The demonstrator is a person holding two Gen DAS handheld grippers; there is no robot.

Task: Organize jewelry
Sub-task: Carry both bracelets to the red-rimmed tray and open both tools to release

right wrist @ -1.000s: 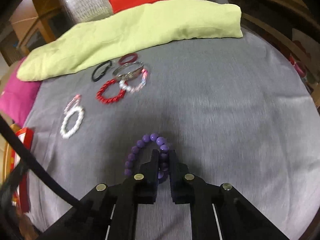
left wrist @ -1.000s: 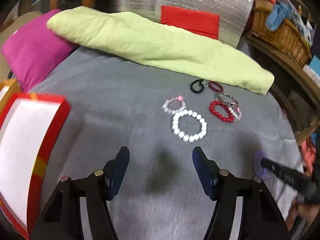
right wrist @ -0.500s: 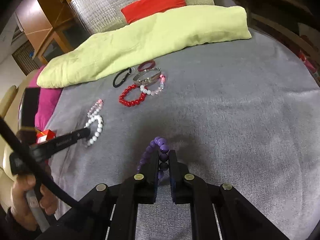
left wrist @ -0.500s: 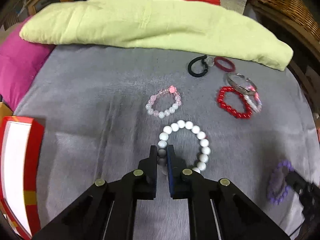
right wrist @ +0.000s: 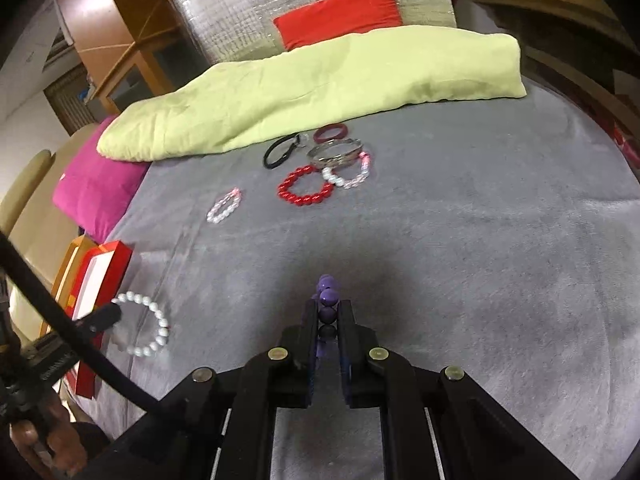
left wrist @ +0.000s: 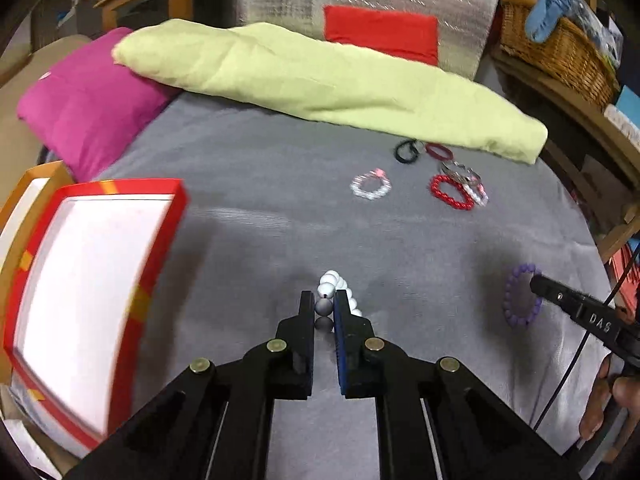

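Note:
My left gripper (left wrist: 323, 306) is shut on a white bead bracelet (left wrist: 335, 286) and holds it above the grey bedspread; the bracelet also shows in the right wrist view (right wrist: 150, 330). My right gripper (right wrist: 329, 312) is shut on a purple bead bracelet (right wrist: 328, 294), also seen from the left wrist (left wrist: 516, 300). An open red box with a white lining (left wrist: 80, 280) lies at the left. On the spread remain a pink-clear bracelet (left wrist: 370, 186), a red bead bracelet (left wrist: 450, 198), a black ring (left wrist: 406, 151) and several more.
A long lime-green pillow (left wrist: 320, 84) lies across the back, a magenta cushion (left wrist: 84, 104) at the left. A wicker basket (left wrist: 556, 52) stands on a wooden shelf at the right. A silver cushion with a red patch (right wrist: 336, 12) leans behind.
My left gripper closed on the white bracelet, lifted it and carried it left, near the red box. My right gripper keeps the purple bracelet and has raised it.

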